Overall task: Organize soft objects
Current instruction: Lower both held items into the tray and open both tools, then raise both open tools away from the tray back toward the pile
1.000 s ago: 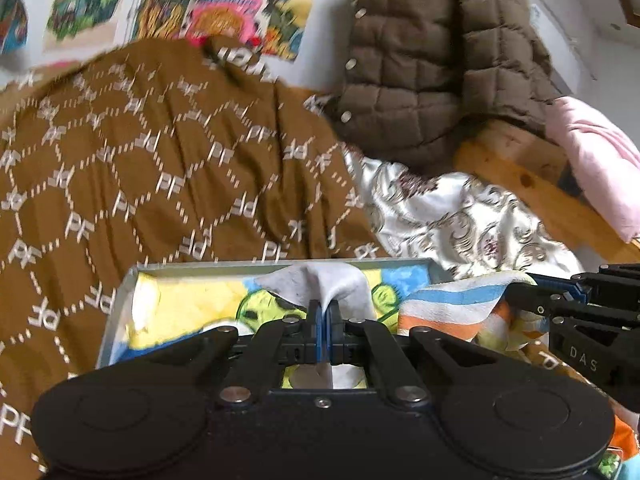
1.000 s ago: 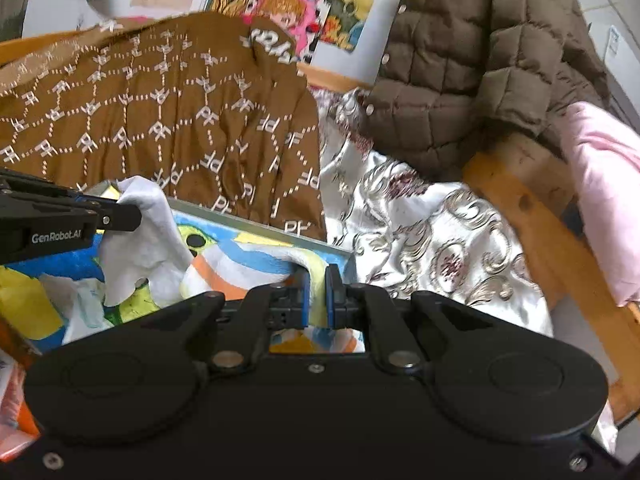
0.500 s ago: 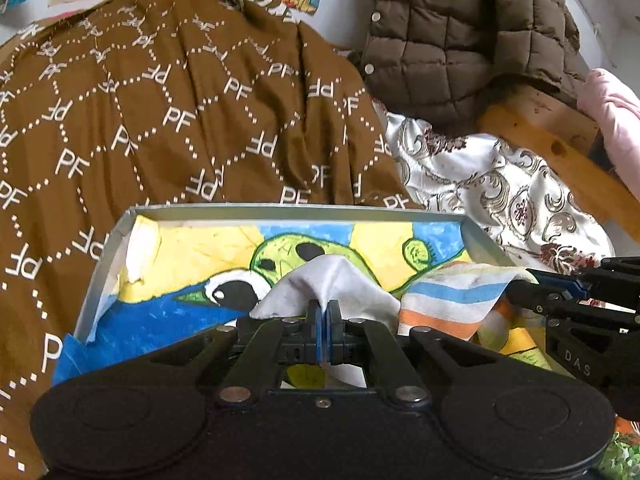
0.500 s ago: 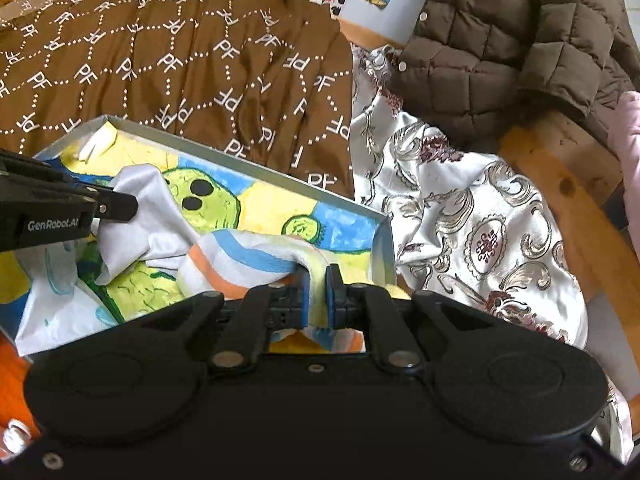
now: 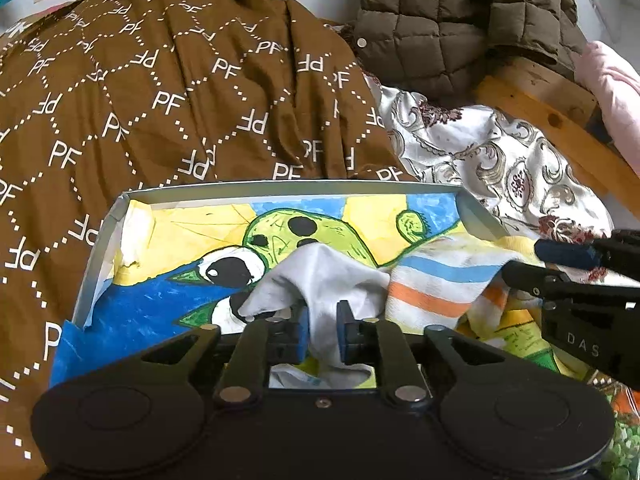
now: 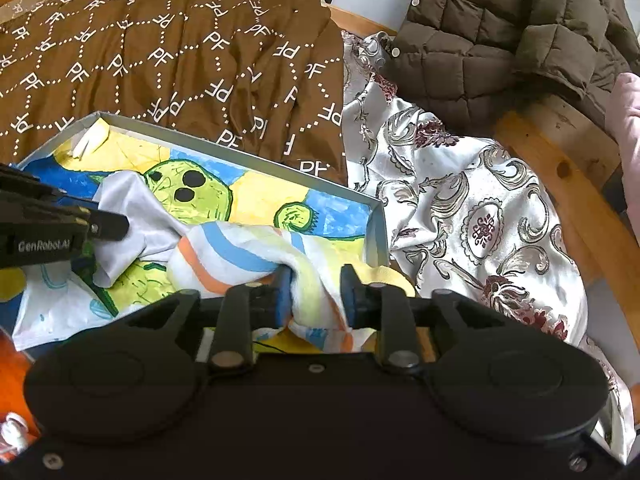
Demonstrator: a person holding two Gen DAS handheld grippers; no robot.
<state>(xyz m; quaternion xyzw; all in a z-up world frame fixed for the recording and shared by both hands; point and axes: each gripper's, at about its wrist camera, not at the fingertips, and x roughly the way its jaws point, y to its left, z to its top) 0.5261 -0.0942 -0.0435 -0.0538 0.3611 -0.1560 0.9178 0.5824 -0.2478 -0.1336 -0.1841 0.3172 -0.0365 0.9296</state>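
A shallow grey box (image 5: 280, 190) with a painted cartoon lining lies on the bed. In it rests a soft cloth, with a white part (image 5: 320, 276) and a part striped blue, orange and yellow (image 5: 436, 284). My left gripper (image 5: 322, 320) is low over the box. Its jaws are opening, and the white fold stands loose between them. My right gripper (image 6: 316, 284) is at the box's right end. Its jaws are opening too, with the striped cloth (image 6: 240, 252) between them and slack. Each gripper shows at the edge of the other's view, the right gripper (image 5: 560, 264) and the left gripper (image 6: 100, 220).
A brown blanket (image 5: 180, 100) with white PF lettering covers the bed behind and left of the box. A silver floral fabric (image 5: 500, 160) lies to the right. Beyond it are a wooden bed rail (image 5: 540, 108), a quilted brown jacket (image 5: 460, 20) and a pink cloth (image 5: 616, 92).
Both grippers have come down over the box with the cloth. Both pairs of jaws, pinched shut on the cloth before, now stand apart.
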